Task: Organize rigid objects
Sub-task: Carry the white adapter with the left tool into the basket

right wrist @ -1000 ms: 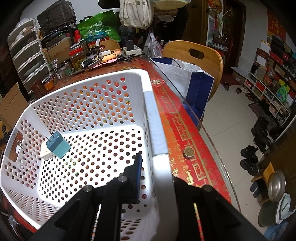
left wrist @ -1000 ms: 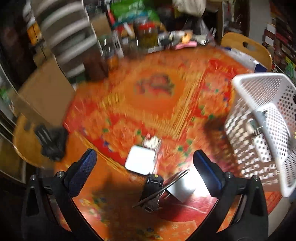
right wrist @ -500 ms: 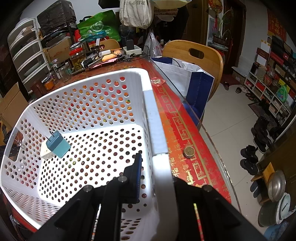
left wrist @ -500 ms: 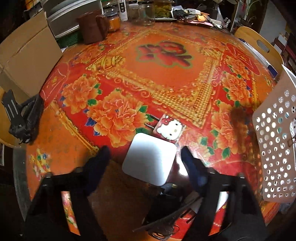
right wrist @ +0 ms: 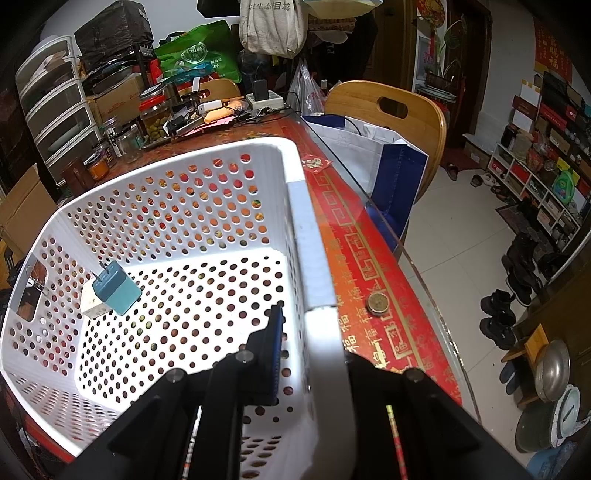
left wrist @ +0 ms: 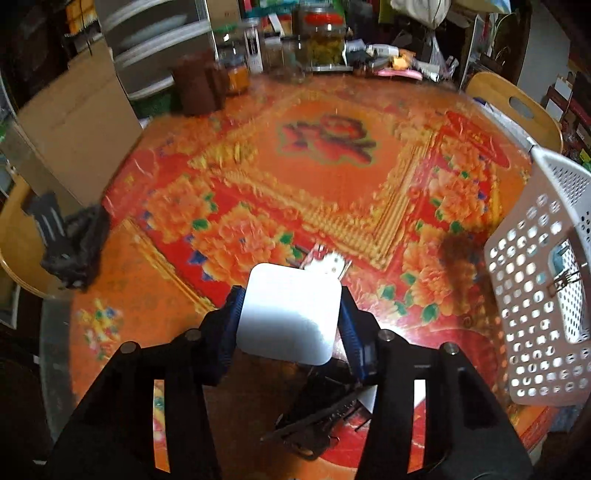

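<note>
Over a cluttered red-and-orange floral tablecloth (left wrist: 332, 177), the left gripper (left wrist: 290, 314) clamps a flat white rounded-square plastic box (left wrist: 290, 312) by opposite edges, probably light, stiff, slippery, while the right gripper (right wrist: 314, 347) pinches the white perforated plastic basket (right wrist: 299, 221) rim.

A lived-in home dining area: floral tablecloth (left wrist: 332, 155) under glass, wooden chair (right wrist: 391, 122), pickle jars (right wrist: 153, 116), plastic drawers (right wrist: 55, 107), hanging tote bag (right wrist: 271, 24), shoes (right wrist: 498, 317) on tiled floor.
</note>
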{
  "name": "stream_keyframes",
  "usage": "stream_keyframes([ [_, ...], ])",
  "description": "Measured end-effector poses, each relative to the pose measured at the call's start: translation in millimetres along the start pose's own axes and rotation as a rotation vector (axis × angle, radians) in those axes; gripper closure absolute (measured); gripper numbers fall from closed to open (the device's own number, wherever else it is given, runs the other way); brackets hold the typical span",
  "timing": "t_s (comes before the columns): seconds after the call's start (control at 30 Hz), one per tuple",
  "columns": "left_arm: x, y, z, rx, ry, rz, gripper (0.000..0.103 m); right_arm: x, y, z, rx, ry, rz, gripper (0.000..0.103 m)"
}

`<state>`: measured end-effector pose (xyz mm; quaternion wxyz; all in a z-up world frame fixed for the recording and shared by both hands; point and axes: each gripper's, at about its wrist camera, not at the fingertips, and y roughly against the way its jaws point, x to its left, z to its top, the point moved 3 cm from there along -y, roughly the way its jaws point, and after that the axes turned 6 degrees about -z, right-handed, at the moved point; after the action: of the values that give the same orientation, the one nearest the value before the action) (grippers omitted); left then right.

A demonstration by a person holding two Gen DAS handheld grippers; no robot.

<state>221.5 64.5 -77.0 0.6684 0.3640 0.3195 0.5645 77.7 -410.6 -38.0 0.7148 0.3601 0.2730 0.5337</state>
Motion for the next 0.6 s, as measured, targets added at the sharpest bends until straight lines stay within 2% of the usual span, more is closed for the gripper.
stream_keyframes([
  [0.2,-20.2,58.7,20.2,-0.104,-0.022,-0.025,0.057,-0.4,0.6,1.5,-0.001,0.003,-0.001,0.092],
  [0.37,-84.3,124.2,38.4,-0.183,-0.145,-0.099,0.057,-0.4,0.3,2.7,-0.001,0.003,-0.001,0.092],
  [0.47,-139.0,139.0,41.2,-0.161,-0.245,-0.176,0.056,-0.3,0.3,2.7,0.0,0.004,-0.002,0.092],
  [0.6,-211.8,121.2,35.5,-0.036,-0.373,-0.239,0.056,-0.6,-0.3,2.6,0.001,0.006,-0.001,0.092],
])
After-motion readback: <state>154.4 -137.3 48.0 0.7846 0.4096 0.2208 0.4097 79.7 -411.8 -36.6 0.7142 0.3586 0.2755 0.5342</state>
